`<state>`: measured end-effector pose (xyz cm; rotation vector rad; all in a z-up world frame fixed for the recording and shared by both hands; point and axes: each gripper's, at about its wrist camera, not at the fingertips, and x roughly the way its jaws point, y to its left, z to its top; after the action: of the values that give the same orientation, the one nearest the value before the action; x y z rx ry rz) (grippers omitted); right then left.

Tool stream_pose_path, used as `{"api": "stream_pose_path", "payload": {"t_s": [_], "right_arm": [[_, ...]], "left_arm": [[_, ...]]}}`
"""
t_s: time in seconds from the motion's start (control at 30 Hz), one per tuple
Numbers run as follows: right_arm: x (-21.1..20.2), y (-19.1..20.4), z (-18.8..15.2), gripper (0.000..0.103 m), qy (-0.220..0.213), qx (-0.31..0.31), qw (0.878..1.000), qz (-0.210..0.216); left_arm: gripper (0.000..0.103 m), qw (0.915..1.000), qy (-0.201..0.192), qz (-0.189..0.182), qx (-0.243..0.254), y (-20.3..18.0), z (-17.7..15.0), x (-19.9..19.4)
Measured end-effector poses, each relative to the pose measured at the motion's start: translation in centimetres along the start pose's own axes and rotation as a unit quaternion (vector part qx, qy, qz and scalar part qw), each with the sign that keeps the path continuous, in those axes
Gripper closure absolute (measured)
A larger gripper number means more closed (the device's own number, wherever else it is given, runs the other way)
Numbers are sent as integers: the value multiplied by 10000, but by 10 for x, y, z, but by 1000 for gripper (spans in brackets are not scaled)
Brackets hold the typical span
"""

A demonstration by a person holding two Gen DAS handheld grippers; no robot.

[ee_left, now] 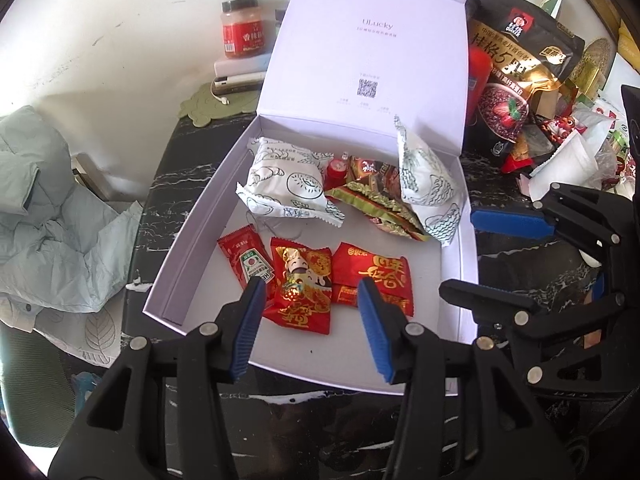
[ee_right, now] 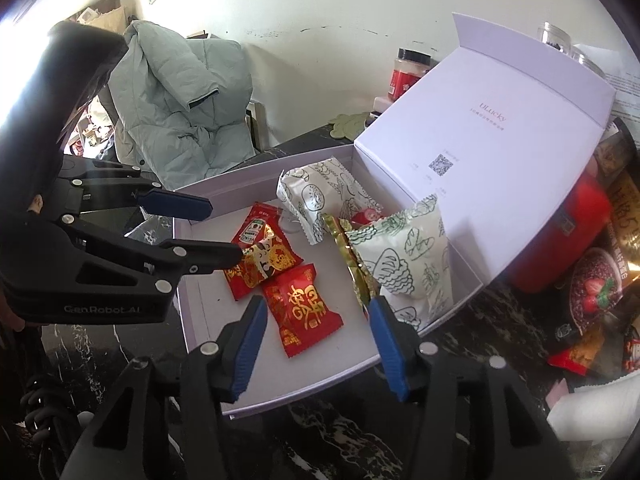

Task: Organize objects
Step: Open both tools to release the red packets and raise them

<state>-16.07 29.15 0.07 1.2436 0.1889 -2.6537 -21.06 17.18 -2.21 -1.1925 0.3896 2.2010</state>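
Left gripper [ee_left: 310,326] spread, empty — lower centre, over the white box [ee_left: 188,236] and its red snack packets [ee_left: 304,284] (ketchup sachet [ee_left: 248,258] just left). Right gripper [ee_right: 316,340] likewise spread, above red packet [ee_right: 300,308].

The box [ee_left: 192,236] is pale lilac-white inside, w/ small grey print and a QR code on the lid [ee_left: 372,40]. Two bread packs [ee_left: 280,180] are white w/ dark green line drawings. The ketchup sachet [ee_left: 246,258] is red w/ a green-white label. The candy packs [ee_left: 304,284] are red w/ gold characters. One wrapper [ee_left: 376,196] is gold-green. The table [ee_left: 160,184] is black w/ white marble veins. The jacket [ee_left: 44,208] is pale grey-green. The gripper pads [ee_left: 250,330] are blue, on black frames.
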Motion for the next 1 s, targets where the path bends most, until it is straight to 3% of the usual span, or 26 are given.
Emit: {"api": "stream_pose_path", "payload": {"t_s": [0.73, 1.0], "right_arm": [[-96, 18, -12, 30, -604, 105, 9954, -731], [-135, 32, -22, 24, -840, 163, 9921, -920]], "left_arm": [[29, 9938, -947, 554, -178, -22, -19, -103], [14, 9885, -1233, 809, -337, -31, -36, -141]]}}
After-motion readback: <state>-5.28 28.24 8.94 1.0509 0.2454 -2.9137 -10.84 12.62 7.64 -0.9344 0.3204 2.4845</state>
